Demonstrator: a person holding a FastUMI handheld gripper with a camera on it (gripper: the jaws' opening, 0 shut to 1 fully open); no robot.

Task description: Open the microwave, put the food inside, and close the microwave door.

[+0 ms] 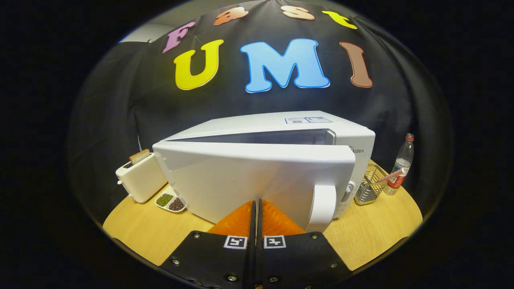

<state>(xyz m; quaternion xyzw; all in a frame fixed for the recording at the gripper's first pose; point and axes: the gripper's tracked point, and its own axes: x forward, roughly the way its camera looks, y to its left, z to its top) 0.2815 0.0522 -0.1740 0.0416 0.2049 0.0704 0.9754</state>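
My fingers (255,208) are clenched together on nothing, tips right at the microwave (277,132) door (249,180), which stands ajar just ahead on the worktop (373,233), its upright handle (323,206) just to their right.

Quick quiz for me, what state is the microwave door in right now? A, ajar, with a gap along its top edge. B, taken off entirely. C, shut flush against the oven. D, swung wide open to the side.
A: the microwave door stands ajar, with a dark wedge-shaped gap between its top edge and the microwave body; the gripper, jaws closed together, points at the door's face beside the handle.
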